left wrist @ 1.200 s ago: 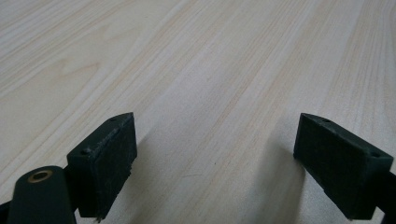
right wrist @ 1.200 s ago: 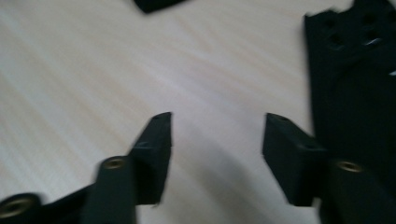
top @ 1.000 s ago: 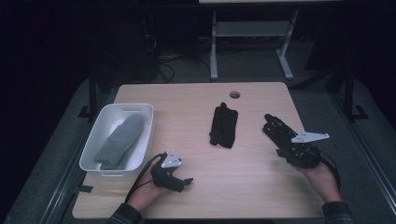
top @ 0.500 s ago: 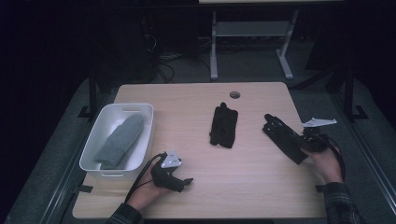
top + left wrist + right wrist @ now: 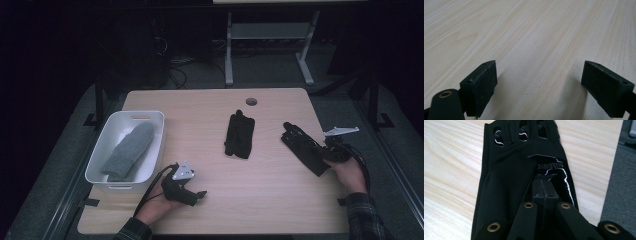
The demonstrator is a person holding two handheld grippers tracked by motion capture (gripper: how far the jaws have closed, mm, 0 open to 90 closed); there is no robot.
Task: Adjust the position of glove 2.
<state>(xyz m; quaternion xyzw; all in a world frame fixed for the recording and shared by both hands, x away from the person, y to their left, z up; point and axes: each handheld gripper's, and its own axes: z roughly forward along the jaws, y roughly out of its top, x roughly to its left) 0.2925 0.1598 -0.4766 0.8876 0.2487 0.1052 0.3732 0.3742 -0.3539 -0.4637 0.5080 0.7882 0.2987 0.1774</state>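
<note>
A black fingerless glove (image 5: 303,147) lies flat near the table's right edge, fingers pointing away.

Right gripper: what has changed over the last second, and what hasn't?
The right gripper slid toward the table's right edge, dragging the right-hand black glove with it. Its jaws are shut on that glove's cuff, pressed together in the right gripper view. The left gripper, jaws open over bare table, kept still. The middle glove and the white bin with its grey mitten stayed put.
</note>
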